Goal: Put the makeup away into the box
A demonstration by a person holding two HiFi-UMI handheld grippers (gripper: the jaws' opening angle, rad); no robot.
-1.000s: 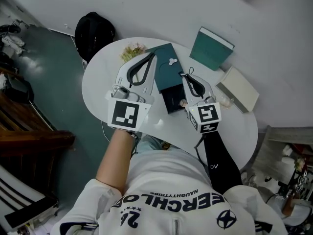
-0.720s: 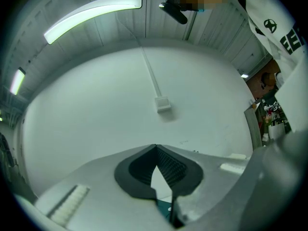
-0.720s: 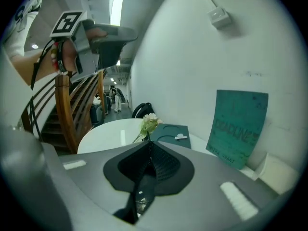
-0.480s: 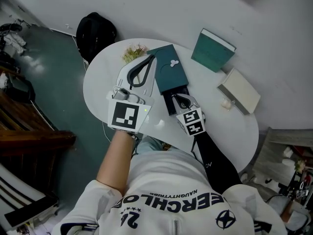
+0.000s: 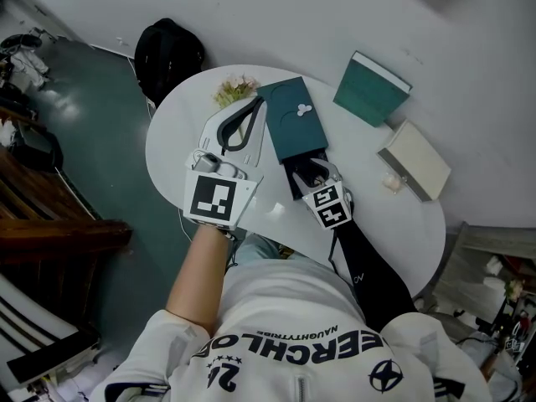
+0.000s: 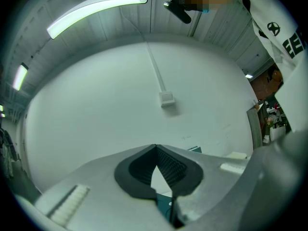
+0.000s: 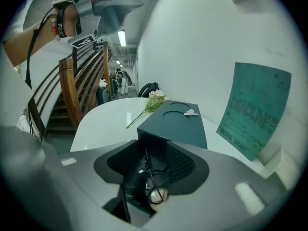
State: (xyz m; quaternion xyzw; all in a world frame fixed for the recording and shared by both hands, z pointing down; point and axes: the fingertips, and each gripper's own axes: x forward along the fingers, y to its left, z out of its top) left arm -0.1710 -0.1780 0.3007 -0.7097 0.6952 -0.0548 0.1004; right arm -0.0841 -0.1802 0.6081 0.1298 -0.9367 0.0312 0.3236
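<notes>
The dark teal box (image 5: 293, 120) lies on the round white table (image 5: 394, 224), its black drawer (image 5: 296, 180) pulled out toward me. My right gripper (image 5: 313, 171) hovers over that drawer. In the right gripper view it (image 7: 153, 146) is shut on a small dark makeup item (image 7: 143, 182) with a pale round bead, just in front of the box (image 7: 175, 121). My left gripper (image 5: 254, 103) is raised left of the box; its tips (image 6: 155, 148) meet, with nothing between them. A small cream item (image 5: 392, 180) lies on the table at the right.
A teal book (image 5: 371, 89) leans on the wall behind the table, with a white flat box (image 5: 414, 159) beside it. A flower sprig (image 5: 234, 89) lies at the table's far edge. A black bag (image 5: 167, 57) sits on the floor, and wooden stairs stand at left.
My right gripper has moved left from the table's right side to the open drawer in front of the box. The left gripper has stayed put.
</notes>
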